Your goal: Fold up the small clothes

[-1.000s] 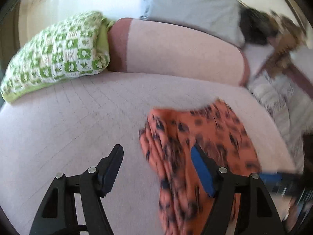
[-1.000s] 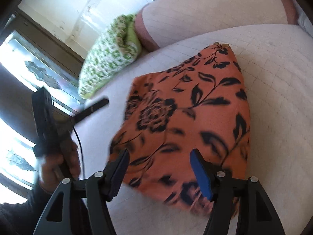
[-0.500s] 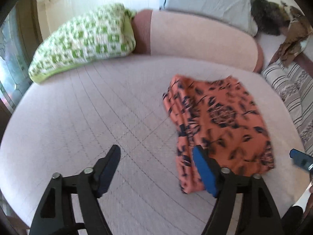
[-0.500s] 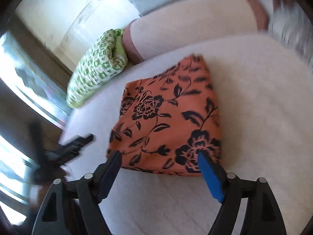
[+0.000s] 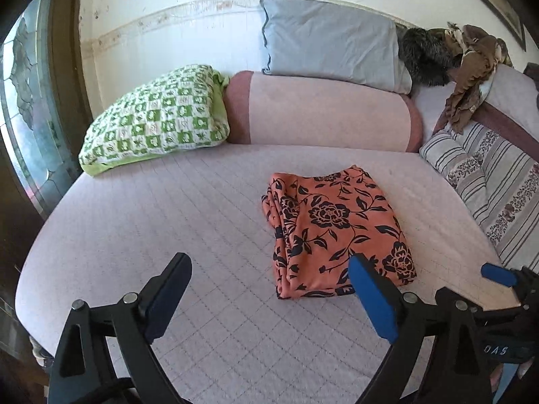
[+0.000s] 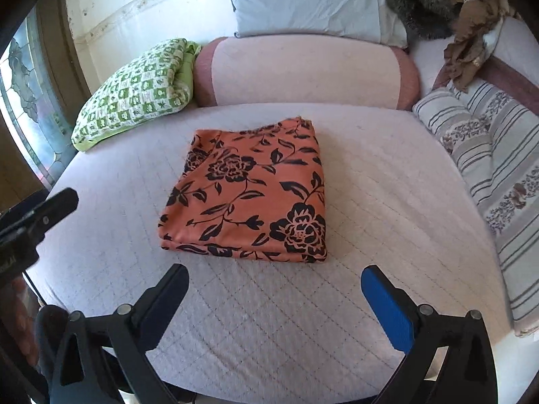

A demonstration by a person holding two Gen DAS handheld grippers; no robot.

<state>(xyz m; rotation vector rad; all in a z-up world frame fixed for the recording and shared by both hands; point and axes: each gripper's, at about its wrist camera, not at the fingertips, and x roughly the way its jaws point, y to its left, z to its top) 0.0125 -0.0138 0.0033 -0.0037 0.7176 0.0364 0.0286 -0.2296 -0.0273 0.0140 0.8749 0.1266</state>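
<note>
The bed (image 6: pixel 387 175), under a pale quilted cover, fills the room, with a pink bolster (image 6: pixel 303 70), a grey pillow (image 6: pixel 303 0) and a green checked pillow (image 6: pixel 134 91) along its far edge, and a striped cushion (image 6: pixel 498 155) at three o'clock. The orange floral cloth (image 6: pixel 249 192) lies flat near the bed's middle, folded into a neat, roughly square packet with stacked layers showing at its near edge. From the right tool (image 6: pixel 274 306) the cloth sits at twelve o'clock, its slightly longer axis running away toward the bolster. From the left tool (image 5: pixel 269 294) it sits at about one o'clock. The right looks nearer and squarer to it. Both tools' jaws are opening wide with nothing between them. The fold looks finished.
</note>
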